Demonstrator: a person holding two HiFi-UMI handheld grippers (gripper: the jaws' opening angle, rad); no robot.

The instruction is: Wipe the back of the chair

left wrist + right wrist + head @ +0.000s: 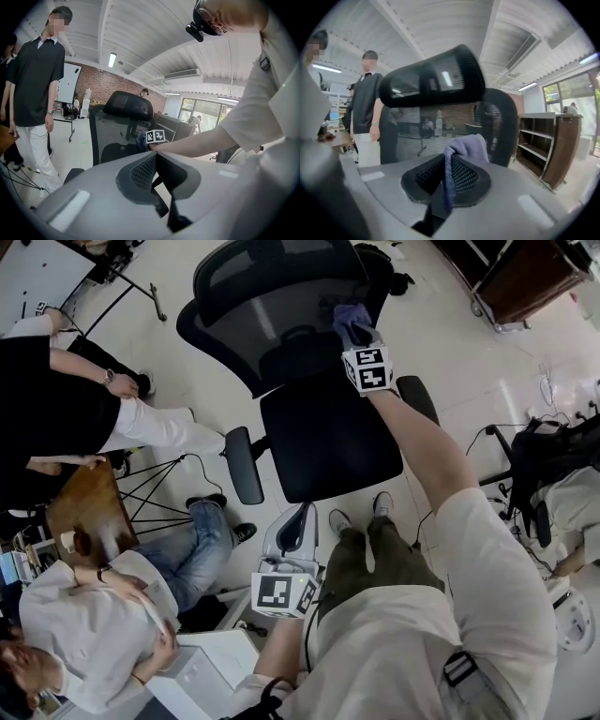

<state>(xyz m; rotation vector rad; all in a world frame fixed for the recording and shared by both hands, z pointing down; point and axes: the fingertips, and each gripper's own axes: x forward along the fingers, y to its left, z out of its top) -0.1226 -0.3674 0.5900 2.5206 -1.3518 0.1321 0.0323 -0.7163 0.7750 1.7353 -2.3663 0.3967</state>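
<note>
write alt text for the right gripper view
The right hand-held gripper pinches a purple cloth in front of a black mesh chair back, below its headrest. A person in a dark shirt stands at left, wooden shelves at right.

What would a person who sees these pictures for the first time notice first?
The large black mesh chair fills the top middle of the head view. The right gripper reaches out to the chair's back, its jaws shut on a purple cloth. The left gripper hangs low near the person's body with its jaws together and nothing between them, and bystanders wait on the left.
</note>
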